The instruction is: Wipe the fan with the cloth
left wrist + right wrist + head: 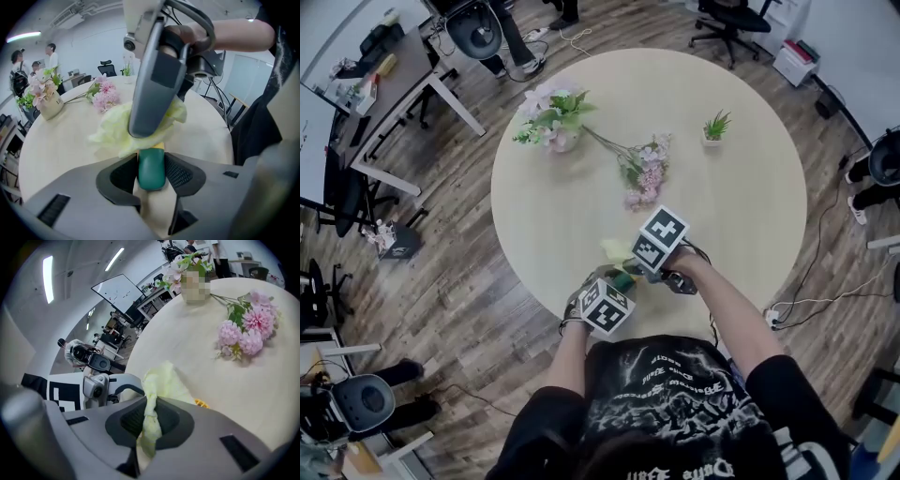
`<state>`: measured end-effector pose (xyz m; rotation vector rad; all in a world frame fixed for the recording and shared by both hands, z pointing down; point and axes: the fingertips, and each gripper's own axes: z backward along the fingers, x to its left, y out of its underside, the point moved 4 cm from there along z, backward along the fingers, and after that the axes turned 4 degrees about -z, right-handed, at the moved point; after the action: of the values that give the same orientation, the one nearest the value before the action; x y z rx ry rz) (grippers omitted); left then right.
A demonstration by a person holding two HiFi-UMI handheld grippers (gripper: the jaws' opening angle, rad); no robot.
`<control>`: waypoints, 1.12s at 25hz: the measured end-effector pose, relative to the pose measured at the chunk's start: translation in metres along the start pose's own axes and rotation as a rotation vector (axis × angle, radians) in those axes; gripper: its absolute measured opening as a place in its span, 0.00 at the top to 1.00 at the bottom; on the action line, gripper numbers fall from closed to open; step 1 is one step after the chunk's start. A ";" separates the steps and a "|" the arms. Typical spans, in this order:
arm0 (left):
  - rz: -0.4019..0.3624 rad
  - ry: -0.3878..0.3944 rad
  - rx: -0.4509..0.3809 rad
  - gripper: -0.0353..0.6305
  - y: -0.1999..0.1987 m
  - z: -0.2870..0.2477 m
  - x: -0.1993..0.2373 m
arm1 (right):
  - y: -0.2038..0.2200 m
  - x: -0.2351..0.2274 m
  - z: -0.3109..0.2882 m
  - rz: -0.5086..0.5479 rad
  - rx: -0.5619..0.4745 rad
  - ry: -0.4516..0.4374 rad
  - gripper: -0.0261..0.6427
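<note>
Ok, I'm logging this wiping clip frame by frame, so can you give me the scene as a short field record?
Left gripper: shut on green fan handle
Right gripper: shut on pale yellow cloth
Cloth position: bunched at the handle's top end
Table: round, light
Also on table: vase of flowers, loose pink flowers, small potted plant

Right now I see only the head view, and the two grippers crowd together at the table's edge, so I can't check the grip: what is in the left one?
Observer: The left gripper is shut on a green handle.
Operator: And the right?
Observer: The right gripper pinches a twisted fold of pale yellow cloth.
Operator: Where does the cloth sit?
Observer: Bunched over the top of the handle, under the right gripper; it hides whatever is above.
</note>
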<state>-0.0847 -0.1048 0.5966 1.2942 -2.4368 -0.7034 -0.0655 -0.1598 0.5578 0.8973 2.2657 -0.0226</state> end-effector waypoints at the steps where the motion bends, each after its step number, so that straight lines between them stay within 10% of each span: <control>1: 0.002 0.000 -0.001 0.65 0.000 0.000 -0.001 | 0.004 0.003 -0.001 -0.010 -0.013 -0.014 0.91; 13: 0.013 0.013 0.003 0.65 0.000 0.001 -0.001 | 0.057 0.004 -0.003 -0.199 -0.101 -0.147 0.91; 28: -0.016 0.028 0.002 0.65 0.000 0.002 -0.002 | 0.082 -0.031 0.004 -0.325 -0.146 -0.031 0.91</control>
<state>-0.0849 -0.1028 0.5952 1.3165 -2.4082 -0.6820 0.0029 -0.1172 0.5923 0.4443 2.3268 -0.0163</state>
